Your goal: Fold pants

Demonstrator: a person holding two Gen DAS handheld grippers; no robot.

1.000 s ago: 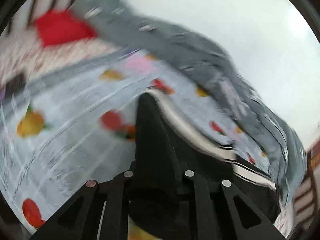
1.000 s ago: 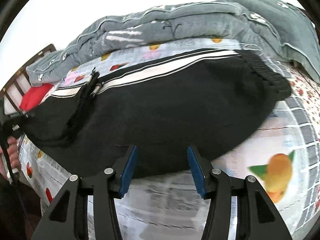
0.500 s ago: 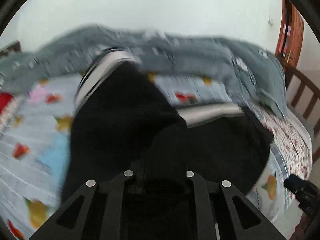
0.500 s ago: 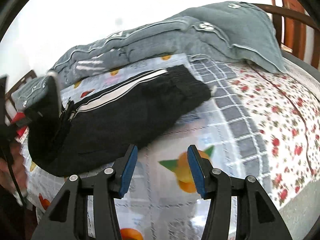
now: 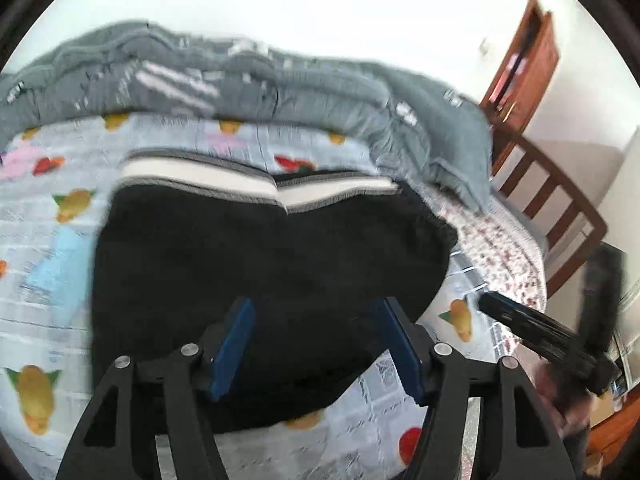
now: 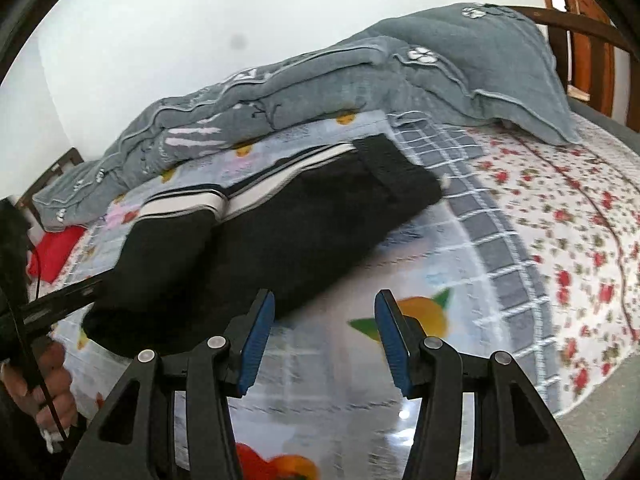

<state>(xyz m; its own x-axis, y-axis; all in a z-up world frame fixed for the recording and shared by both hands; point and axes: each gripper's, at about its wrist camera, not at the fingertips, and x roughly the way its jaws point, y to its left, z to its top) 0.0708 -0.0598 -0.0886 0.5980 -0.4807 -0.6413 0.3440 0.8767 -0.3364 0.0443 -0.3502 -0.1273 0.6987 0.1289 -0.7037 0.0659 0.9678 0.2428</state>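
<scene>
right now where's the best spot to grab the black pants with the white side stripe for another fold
Probably the left end of the black pants with the white side stripe, where the folded-over layers stack thick. Come in low from the near edge with the open left gripper, fingers sliding flat along the fruit-print bedsheet under that doubled edge.

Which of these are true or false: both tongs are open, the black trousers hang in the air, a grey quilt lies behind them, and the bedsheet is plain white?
1. Both the left tongs and right tongs are open: true.
2. The black trousers with white side stripes hang in the air: false, they lie folded on the bed.
3. A grey quilted blanket lies behind them: true.
4. The bedsheet is plain white: false, it is fruit-printed.
</scene>
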